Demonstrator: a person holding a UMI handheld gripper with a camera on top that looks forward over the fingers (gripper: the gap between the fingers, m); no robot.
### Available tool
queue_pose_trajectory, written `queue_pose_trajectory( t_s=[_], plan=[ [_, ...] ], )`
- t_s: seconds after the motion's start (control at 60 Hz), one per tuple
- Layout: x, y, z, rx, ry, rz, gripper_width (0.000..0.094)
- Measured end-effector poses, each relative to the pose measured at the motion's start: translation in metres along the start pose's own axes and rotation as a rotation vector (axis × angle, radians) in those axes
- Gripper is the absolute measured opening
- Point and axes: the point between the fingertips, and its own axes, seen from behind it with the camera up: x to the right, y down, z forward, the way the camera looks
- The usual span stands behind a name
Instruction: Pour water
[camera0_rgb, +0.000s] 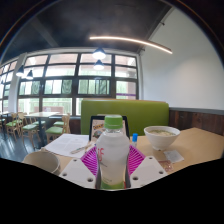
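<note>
Water bottle (114, 152) with a green cap sits upright between my tongs (113, 168), and I read both pink pads (92, 160) as pressing its sides, so I have it clamped. The bottle is clear plastic with a pale label, and it stands straight, not tipped. I cannot tell how full it is, nor whether its base rests on the tabletop (195, 145) or is lifted off it, since the lower part is hidden between the fingers.

Beyond the bottle and off to one side stands a white bowl (161, 136) on the pale wooden tabletop, well apart from the bottle. On the other side, nearer me, there is a second rounded vessel (41, 160), partly cut off, with some white paper (68, 144) lying behind it. A green bench back (140, 112) and large windows (70, 85) close the scene behind.

As for progress, I judge the pour has not begun: the cap looks to be in place on the bottle and the bottle is vertical. The grasp seems done. What is left is the main part: bringing the bottle over a receiving vessel, likely the white bowl, tilting it, and setting it back. If the cap really is closed, that would have to be dealt with before any water comes out.
</note>
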Motion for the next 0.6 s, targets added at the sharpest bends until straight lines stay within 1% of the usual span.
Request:
queue_pose_trajectory(
  t_s=[0.05, 0.067, 0.083, 0.15, 0.2, 0.217, 0.283, 0.3, 0.35, 0.383, 0.4, 0.417, 0.5, 0.533, 0.55, 0.6],
  plan=[
    [-0.002, -0.001, -0.002, -0.005, 0.007, 0.011, 0.0341],
    [-0.001, 0.001, -0.024, -0.005, 0.009, 0.01, 0.0341],
    [0.005, 0.0, -0.004, -0.005, 0.004, 0.008, 0.034],
    [0.002, -0.005, -0.003, -0.016, 0.011, 0.011, 0.0358],
    [0.0, -0.009, -0.002, -0.023, 0.013, 0.011, 0.0408],
    [0.003, -0.004, -0.017, -0.026, 0.014, 0.012, 0.0431],
    [-0.002, -0.007, -0.008, -0.056, -0.003, 0.012, 0.0502],
    [-0.004, 0.012, -0.016, -0.066, -0.003, 0.015, 0.0545],
    [-0.006, 0.016, -0.016, -0.114, -0.024, 0.016, 0.0709],
    [-0.009, 0.013, -0.018, -0.125, -0.044, 0.013, 0.0821],
    [-0.013, 0.008, -0.032, -0.123, -0.05, 0.01, 0.0845],
    [-0.001, 0.004, -0.035, -0.122, -0.061, 0.004, 0.0853],
    [0.013, -0.019, -0.057, -0.093, -0.025, -0.04, 0.0826],
    [0.015, -0.033, -0.08, -0.091, -0.019, -0.048, 0.0824],
    [0.0, -0.016, -0.09, -0.086, -0.017, -0.045, 0.0824],
    [0.0, -0.022, -0.11, -0.098, -0.023, -0.028, 0.0822]
  ],
)
